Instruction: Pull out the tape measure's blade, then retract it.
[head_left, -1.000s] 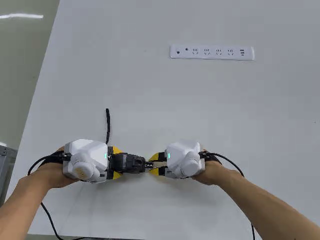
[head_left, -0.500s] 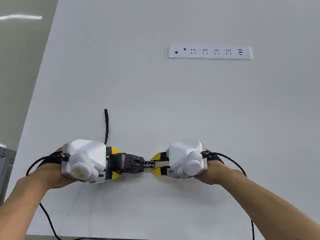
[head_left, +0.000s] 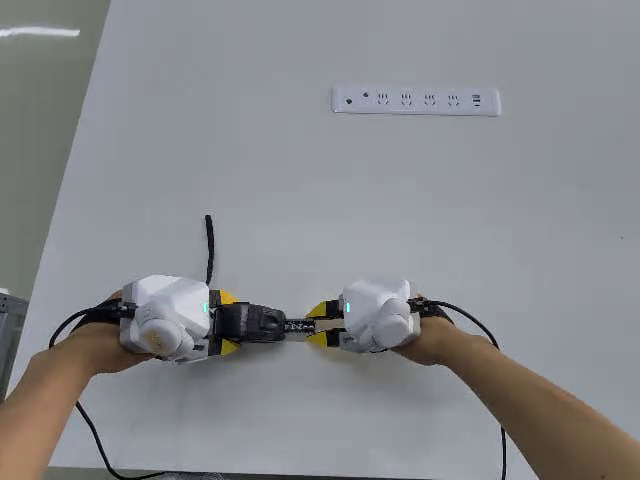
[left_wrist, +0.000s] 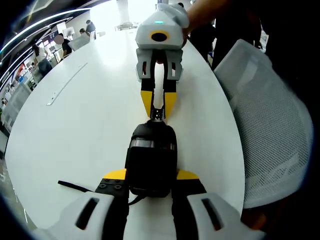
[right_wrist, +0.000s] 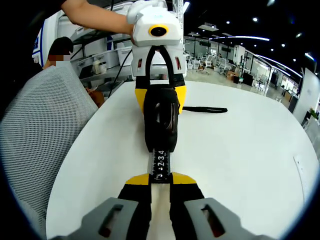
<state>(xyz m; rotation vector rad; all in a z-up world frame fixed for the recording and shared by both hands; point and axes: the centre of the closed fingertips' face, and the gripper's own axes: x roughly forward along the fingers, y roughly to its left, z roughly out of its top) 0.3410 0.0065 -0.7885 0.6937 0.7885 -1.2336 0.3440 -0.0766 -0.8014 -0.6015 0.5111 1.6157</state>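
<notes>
on the left, the left gripper (head_left: 230, 323) is clamped round the black tape measure (head_left: 256, 323), close to the near edge of the white table (head_left: 300, 180). the measure's black strap (head_left: 209, 248) lies on the table just past that gripper, running toward the far side. a short bit of blade (head_left: 298, 326) sticks out to the right, and the right gripper (head_left: 316, 326) is pinched tight on its tip. in the right gripper view the blade reads 2, 3, 4. nothing sits between the two grippers but the blade. far side, right of centre: a white power strip (head_left: 415, 100), well apart from everything. a grey mesh chair (left_wrist: 270, 125) stands by the near edge.
</notes>
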